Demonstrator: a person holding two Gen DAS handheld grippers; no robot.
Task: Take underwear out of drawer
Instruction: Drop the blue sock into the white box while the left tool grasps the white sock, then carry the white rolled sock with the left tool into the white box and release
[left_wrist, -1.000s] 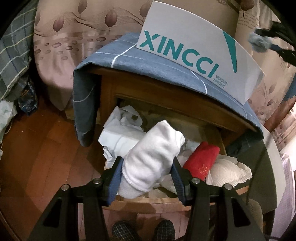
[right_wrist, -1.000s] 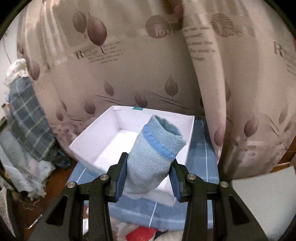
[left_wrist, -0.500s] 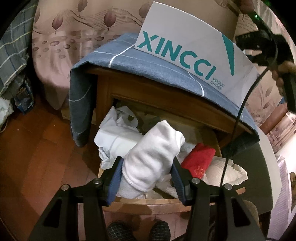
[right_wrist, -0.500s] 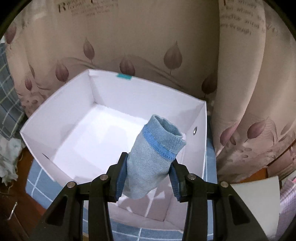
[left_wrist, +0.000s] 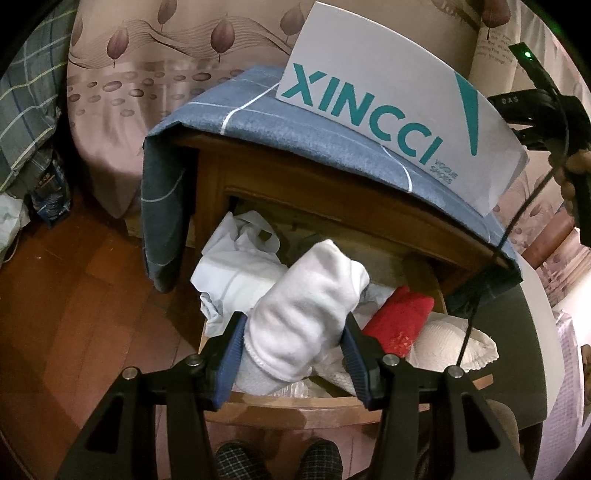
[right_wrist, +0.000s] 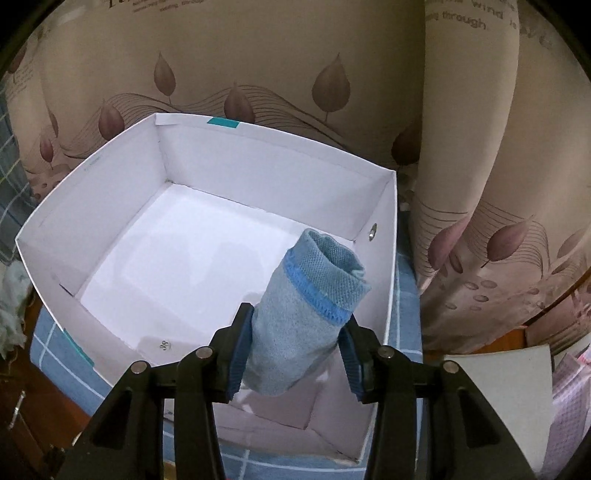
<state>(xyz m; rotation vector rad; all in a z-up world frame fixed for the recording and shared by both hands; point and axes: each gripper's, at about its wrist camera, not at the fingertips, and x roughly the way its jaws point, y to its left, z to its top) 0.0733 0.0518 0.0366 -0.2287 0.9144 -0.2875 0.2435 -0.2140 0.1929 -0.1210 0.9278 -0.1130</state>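
We view a bedside cabinet (left_wrist: 369, 221) draped with a blue checked cloth (left_wrist: 295, 136), set before leaf-printed curtains (right_wrist: 295, 74) on a wooden floor (left_wrist: 74, 295). On the cloth stands an open white shoebox (right_wrist: 92, 206); below it the drawer (left_wrist: 295, 406) is pulled out and holds loose white garments, a red roll (left_wrist: 399, 321) and a cream knit piece (left_wrist: 443, 343). The right gripper (right_wrist: 295, 339) sits over the near right corner of the box, with the rolled blue underwear (right_wrist: 306, 317) between its pads, long axis running forward along the fingers and tilted down toward the box floor. Its jaws have just been opening; a slim gap shows at the right pad, so we judge the roll to be coming free. The left gripper (left_wrist: 291, 358) is clamped on a white roll (left_wrist: 306, 317) above the drawer and is farther from the box, so we take it to come second.
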